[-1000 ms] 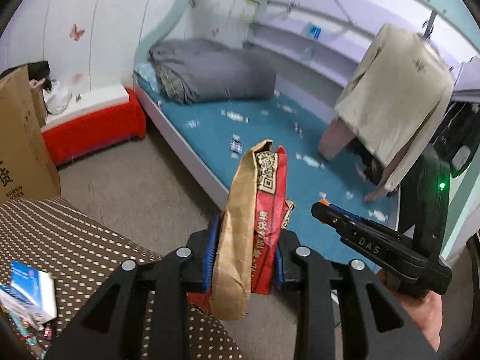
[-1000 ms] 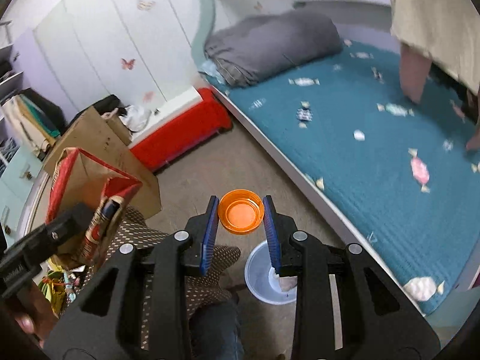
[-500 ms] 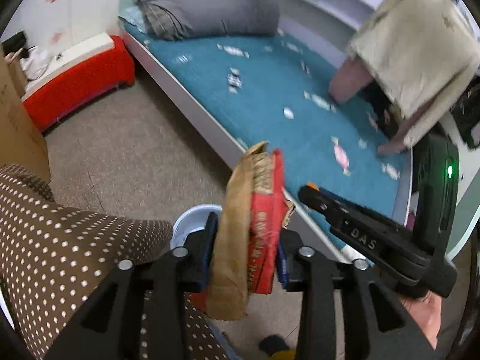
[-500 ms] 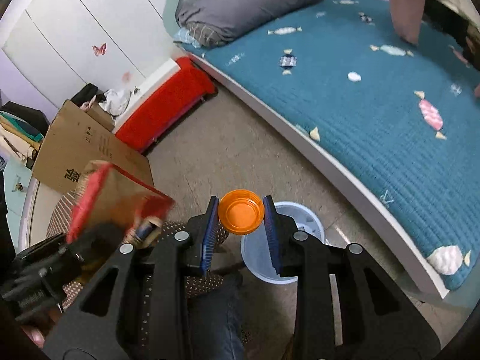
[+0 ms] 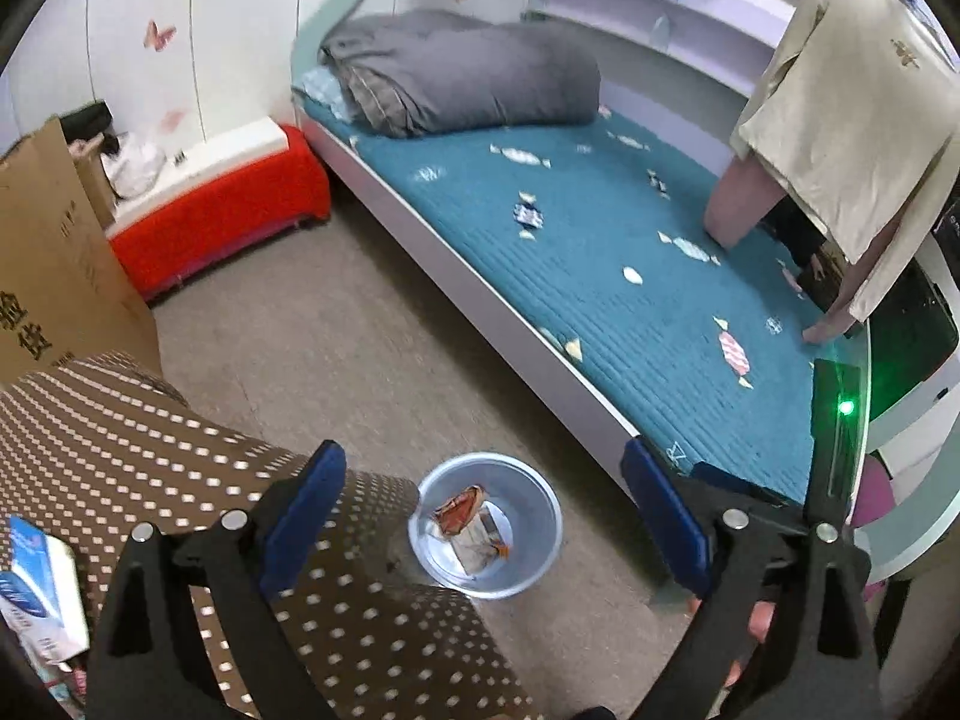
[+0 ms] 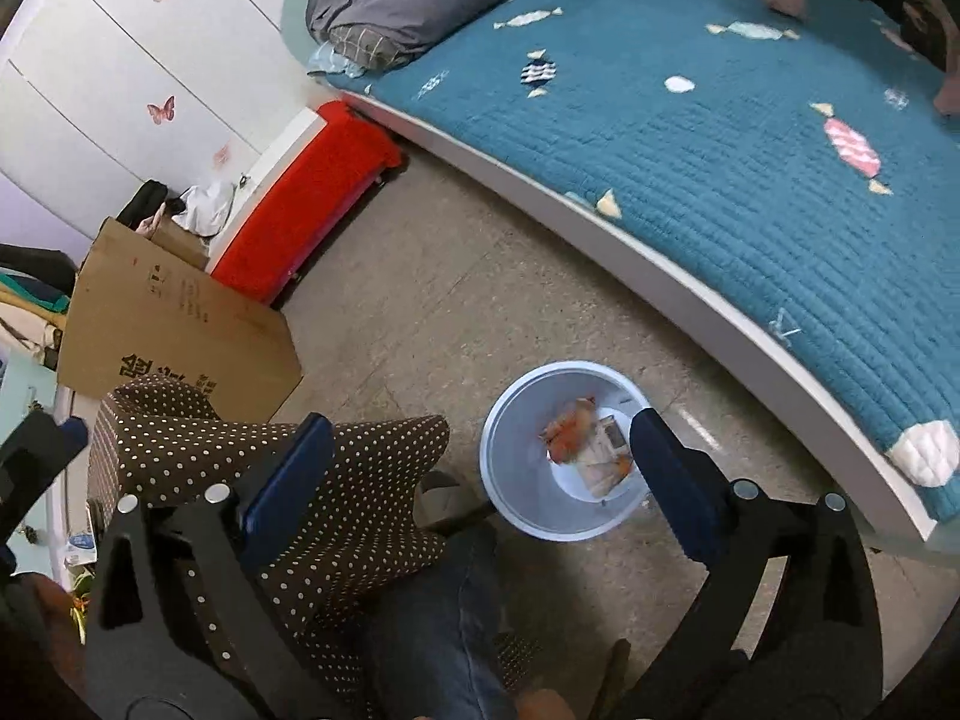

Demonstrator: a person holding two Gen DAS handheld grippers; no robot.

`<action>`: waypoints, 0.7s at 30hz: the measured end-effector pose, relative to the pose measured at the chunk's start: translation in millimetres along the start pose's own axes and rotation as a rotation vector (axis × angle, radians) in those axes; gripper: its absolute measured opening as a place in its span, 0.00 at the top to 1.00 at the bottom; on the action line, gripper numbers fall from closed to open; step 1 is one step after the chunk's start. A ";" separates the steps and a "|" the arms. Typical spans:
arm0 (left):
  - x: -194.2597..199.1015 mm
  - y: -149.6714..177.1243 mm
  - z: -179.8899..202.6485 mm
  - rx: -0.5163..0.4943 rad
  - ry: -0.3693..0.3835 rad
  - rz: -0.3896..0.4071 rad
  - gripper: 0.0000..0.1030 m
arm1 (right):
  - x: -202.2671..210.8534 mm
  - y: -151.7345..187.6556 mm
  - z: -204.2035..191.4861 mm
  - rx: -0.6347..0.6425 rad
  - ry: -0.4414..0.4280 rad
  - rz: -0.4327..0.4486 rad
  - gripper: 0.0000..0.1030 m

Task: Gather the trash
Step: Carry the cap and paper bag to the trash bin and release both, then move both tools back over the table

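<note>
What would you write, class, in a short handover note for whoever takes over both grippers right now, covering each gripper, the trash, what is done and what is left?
Left gripper: jaws just opened wide, nothing between them, over the bin.
Right gripper: jaws also just opened wide, empty, above the same bin.
Bin: pale blue, on the floor beside the bed and the polka-dot cloth.
Done: red-and-brown wrapper lies inside the bin with other scraps. The orange cap cannot be made out clearly there.
Left: look for more trash. A blue-and-white packet lies on the polka-dot cloth; whether it is trash is unclear.
</note>
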State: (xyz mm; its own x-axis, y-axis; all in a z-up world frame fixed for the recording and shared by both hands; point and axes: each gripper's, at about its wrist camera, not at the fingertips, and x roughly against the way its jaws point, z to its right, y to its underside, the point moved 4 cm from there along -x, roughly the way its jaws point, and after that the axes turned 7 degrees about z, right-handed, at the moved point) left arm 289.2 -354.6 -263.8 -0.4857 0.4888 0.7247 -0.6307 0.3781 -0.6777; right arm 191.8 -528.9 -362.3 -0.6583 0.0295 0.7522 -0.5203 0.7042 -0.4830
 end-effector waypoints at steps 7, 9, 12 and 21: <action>44.7 -3.6 -3.4 -0.031 -0.012 0.095 0.10 | 29.8 -5.3 -20.0 0.018 -0.002 0.058 0.06; 55.6 -2.9 -4.0 -0.047 -0.015 0.105 0.09 | 38.7 -6.0 -26.2 0.027 -0.005 0.075 0.06; 71.5 -0.8 -4.9 -0.066 -0.022 0.129 0.09 | 53.4 -7.3 -35.7 0.046 -0.011 0.096 0.06; 133.1 6.1 -15.8 -0.069 -0.035 0.235 0.09 | 107.8 -7.8 -79.0 0.131 -0.043 0.185 0.06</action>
State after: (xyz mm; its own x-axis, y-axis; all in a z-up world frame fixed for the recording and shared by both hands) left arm 230.3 -274.8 -173.4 -0.6354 0.5426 0.5494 -0.4560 0.3105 -0.8341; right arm 167.8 -475.2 -242.1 -0.7703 0.1173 0.6268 -0.4527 0.5917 -0.6671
